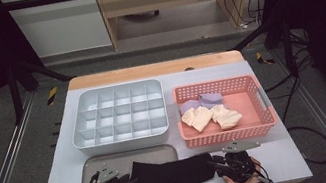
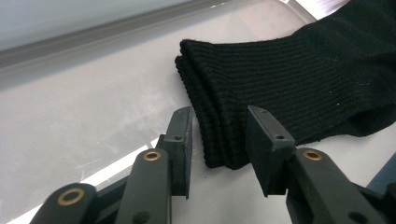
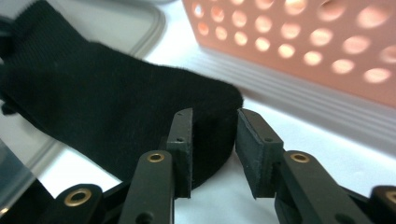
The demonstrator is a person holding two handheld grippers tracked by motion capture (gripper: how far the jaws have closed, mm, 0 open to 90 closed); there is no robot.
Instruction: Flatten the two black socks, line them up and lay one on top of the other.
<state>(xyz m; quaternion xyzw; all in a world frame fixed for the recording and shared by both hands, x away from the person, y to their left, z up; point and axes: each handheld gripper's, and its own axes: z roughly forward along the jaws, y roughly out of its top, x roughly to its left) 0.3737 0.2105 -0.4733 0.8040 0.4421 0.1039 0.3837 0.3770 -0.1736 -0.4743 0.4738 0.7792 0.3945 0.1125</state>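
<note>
A black sock [image 1: 173,172] lies flat along the table's front edge, its cuff end on a metal tray [image 1: 112,160] and its toe end on the white table. My left gripper [image 1: 131,181] is at the cuff. In the left gripper view the jaws [image 2: 219,135] stand apart around the ribbed cuff [image 2: 224,116], with a gap beside the left pad. My right gripper [image 1: 213,165] is at the toe. In the right gripper view its jaws [image 3: 215,140] straddle the rounded toe [image 3: 210,107] without pressing on it.
Behind the tray stands a grey compartment box [image 1: 115,88] with bare cells. To its right a pink perforated basket [image 1: 224,135] holds cream socks [image 1: 201,117] and purple ones [image 1: 203,100]. The basket's wall [image 3: 303,37] rises close beyond the right gripper.
</note>
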